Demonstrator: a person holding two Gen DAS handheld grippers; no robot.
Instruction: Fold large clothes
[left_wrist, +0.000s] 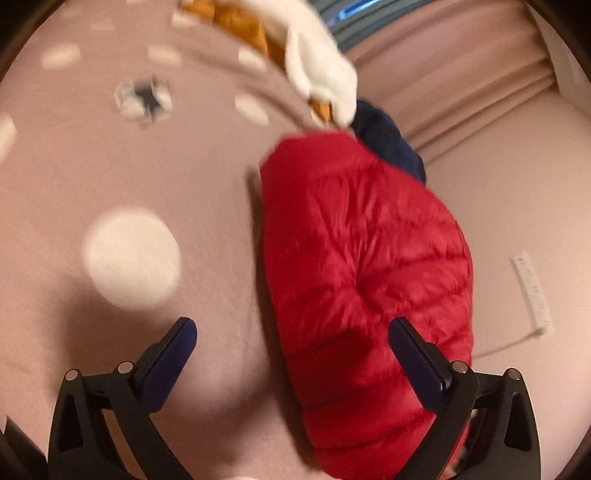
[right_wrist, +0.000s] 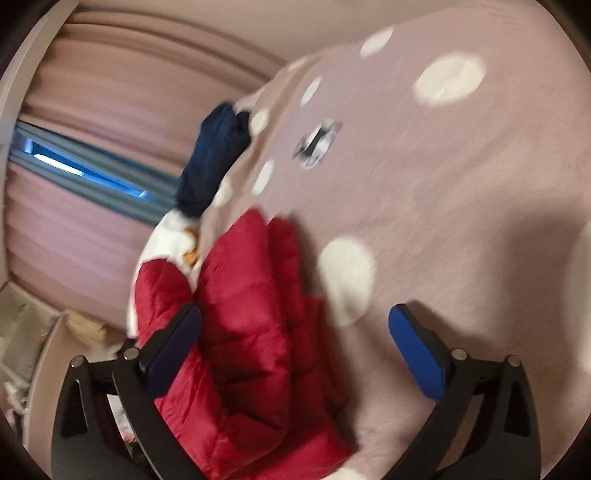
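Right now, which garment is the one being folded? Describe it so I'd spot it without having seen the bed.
A pink bedspread with white dots fills both views. At its edge lies a pile of clothes, and nearest the cameras is the red puffer jacket. Its shiny quilted red sets it apart from the navy garment and the white-and-orange one beyond it.

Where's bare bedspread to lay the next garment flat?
Free: the dotted pink bedspread left of the red puffer jacket, out to the small dark-and-white print. Crowded: beyond the jacket, where the white-and-orange garment and navy garment pile up.
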